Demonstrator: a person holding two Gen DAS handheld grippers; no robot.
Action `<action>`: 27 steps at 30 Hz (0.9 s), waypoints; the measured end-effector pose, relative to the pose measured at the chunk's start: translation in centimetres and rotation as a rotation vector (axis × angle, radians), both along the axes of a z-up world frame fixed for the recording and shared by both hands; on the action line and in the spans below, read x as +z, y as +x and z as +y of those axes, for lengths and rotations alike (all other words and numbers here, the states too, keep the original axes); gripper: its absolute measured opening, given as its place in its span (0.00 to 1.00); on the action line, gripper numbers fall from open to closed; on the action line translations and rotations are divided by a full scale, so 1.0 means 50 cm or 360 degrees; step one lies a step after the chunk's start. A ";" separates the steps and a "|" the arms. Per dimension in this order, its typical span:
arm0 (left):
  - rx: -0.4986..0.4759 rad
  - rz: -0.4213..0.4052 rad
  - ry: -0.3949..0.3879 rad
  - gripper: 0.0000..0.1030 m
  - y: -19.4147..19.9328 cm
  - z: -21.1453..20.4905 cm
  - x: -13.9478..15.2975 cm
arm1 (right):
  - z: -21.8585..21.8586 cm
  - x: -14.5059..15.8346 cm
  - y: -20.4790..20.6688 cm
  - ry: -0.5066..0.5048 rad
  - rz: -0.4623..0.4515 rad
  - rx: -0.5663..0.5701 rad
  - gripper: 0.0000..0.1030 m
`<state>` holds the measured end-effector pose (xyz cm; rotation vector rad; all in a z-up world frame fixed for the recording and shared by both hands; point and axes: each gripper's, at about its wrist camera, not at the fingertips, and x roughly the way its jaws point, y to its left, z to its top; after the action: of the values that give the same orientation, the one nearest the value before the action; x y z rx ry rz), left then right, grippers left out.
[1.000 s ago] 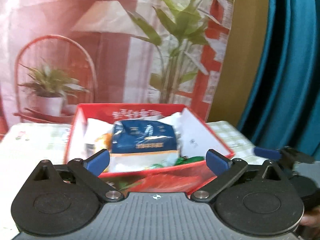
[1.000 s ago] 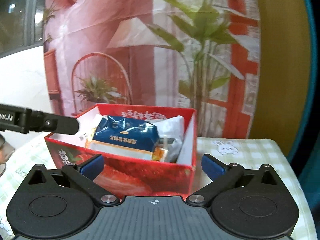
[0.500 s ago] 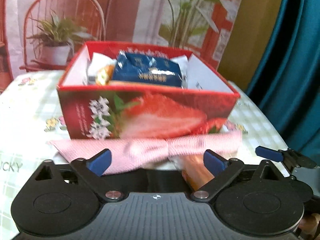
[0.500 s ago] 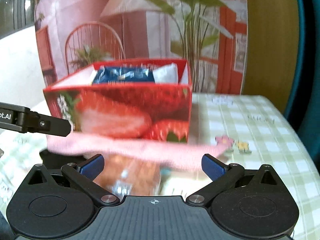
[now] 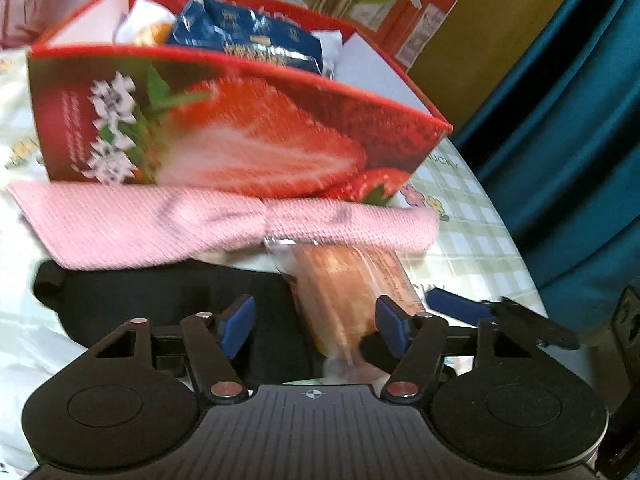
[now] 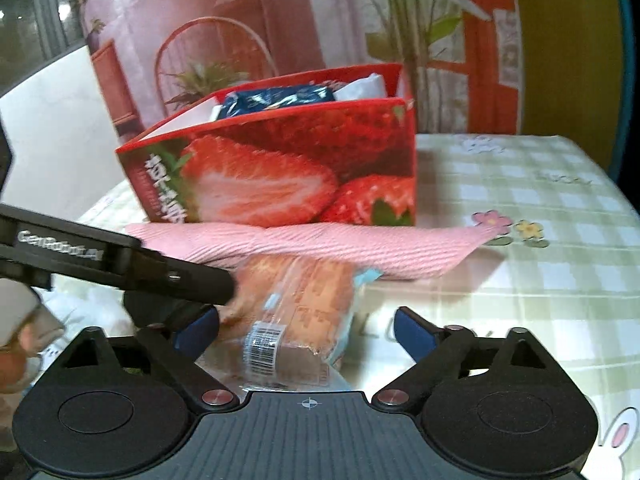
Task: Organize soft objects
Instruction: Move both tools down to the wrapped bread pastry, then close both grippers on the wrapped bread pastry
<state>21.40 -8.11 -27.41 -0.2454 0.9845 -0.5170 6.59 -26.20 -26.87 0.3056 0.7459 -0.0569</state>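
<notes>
A clear-wrapped bread packet [image 5: 344,288] [image 6: 296,312] lies on the table, partly under a pink cloth [image 5: 140,224] [image 6: 340,244]. Left of it sits a black soft pouch [image 5: 160,296]. My left gripper [image 5: 314,328] hangs low over the packet's near end with its jaws closing. The packet is near the right pad and well clear of the left one. My right gripper [image 6: 304,332] straddles the same packet from the other side. Its jaws are closing too, and neither pad touches the wrapper. Behind the cloth stands the red strawberry box [image 5: 240,148] [image 6: 280,168].
The box holds a blue packet [image 5: 248,36] [image 6: 276,98] and white wrapped items. A green checked tablecloth [image 6: 520,280] runs to the right. A teal curtain [image 5: 560,120] hangs past the table's right edge. Each gripper's finger shows in the other's view, close by.
Both grippers have sunk from above the box to the table in front of it. The pink cloth, pouch and bread packet came into view. Both pairs of jaws have narrowed, the left more.
</notes>
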 end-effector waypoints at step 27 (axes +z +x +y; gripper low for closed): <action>-0.0110 -0.0110 -0.0137 0.53 -0.024 0.013 0.040 | 0.041 0.074 0.019 0.0017 -0.0059 0.0230 0.57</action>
<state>20.20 -7.43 -25.40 -0.2694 0.9072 -0.6280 7.54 -24.15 -23.17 0.2616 0.7301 0.0892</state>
